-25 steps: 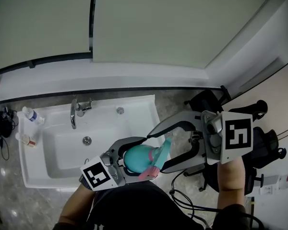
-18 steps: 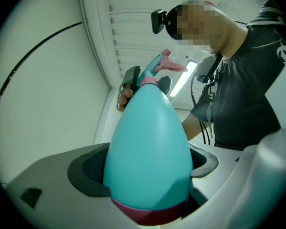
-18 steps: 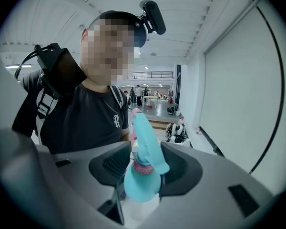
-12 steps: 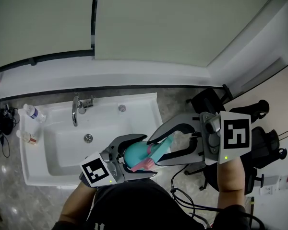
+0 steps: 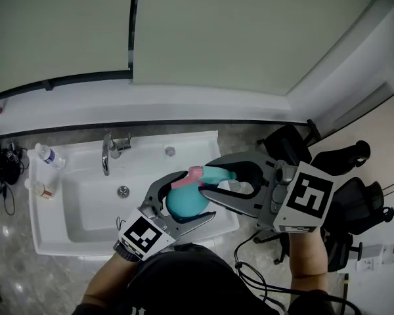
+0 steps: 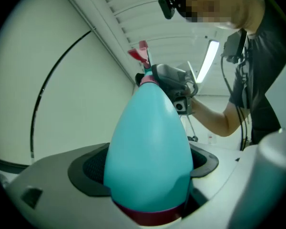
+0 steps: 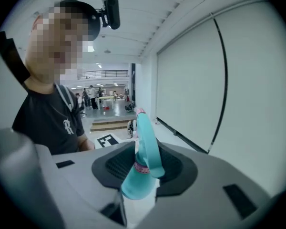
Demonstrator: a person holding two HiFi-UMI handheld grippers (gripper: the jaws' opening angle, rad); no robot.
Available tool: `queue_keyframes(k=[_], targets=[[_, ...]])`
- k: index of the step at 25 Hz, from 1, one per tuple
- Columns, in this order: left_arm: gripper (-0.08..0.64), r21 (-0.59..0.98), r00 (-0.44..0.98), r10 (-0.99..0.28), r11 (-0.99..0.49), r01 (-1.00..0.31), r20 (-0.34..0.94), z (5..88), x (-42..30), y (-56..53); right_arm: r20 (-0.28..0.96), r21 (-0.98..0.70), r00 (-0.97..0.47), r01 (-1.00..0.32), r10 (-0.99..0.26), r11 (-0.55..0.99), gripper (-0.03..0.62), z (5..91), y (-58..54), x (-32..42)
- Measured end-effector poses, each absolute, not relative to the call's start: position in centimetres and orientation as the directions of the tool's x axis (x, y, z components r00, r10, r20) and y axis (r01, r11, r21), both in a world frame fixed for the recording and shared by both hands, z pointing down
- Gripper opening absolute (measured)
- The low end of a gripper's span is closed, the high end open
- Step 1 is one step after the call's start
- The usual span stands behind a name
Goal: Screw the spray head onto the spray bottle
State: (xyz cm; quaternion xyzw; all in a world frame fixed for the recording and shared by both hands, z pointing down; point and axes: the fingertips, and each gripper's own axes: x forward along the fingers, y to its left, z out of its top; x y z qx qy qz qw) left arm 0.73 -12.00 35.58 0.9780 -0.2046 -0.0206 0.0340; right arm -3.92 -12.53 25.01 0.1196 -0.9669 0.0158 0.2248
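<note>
Clenching the bottle (image 5: 180,205) in left tongs (image 5: 198,197), right tongs (image 5: 208,180) just closed on the spray head (image 5: 220,174), I should twist squarely.

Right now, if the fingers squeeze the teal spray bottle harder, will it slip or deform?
Probably slippery: the spray bottle is smooth and egg-shaped, so it may squirt out of the left gripper. It looks like plastic, so likely light and a little squeezable; its fill is hidden.

White sink (image 5: 49,241): faucet (image 5: 107,155) at its back edge, drain (image 5: 123,191) in the basin. A bottle (image 5: 47,155) lies at its back-left corner, a jar (image 5: 38,189) on its left edge. Black chairs (image 5: 354,199) stand right of it.
</note>
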Motion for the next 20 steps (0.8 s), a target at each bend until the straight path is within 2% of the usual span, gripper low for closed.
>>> queue_keyframes(k=[4, 10, 12, 15, 20], targets=[[0.445, 0.043, 0.843, -0.537, -0.842, -0.537, 0.016, 36.5, 0.5, -13.8, 0.440, -0.026, -0.829, -0.394, -0.344, 0.919, 0.133, 26.0, -14.3, -3.3], [0.445, -0.148, 0.658, -0.745, -0.667, -0.730, 0.108, 39.0, -0.8, -16.4, 0.470, -0.136, -0.743, -0.594, -0.476, 0.793, 0.132, 28.3, -16.7, -2.2], [0.445, -0.143, 0.658, -0.742, -0.670, -0.728, 0.126, 39.8, -0.6, -16.7, 0.478, -0.168, -0.719, -0.639, -0.504, 0.751, 0.133, 29.1, -17.3, -1.8], [0.445, -0.057, 0.734, -0.669, -0.742, -0.668, 0.117, 40.0, 0.2, -16.2, 0.481, -0.196, -0.709, -0.660, -0.515, 0.725, 0.133, 29.4, -17.3, -1.5], [0.445, 0.068, 0.859, -0.509, -0.856, -0.512, 0.051, 38.7, 0.7, -14.9, 0.425, -0.244, -0.772, -0.600, -0.473, 0.762, 0.135, 27.9, -15.9, -1.6]])
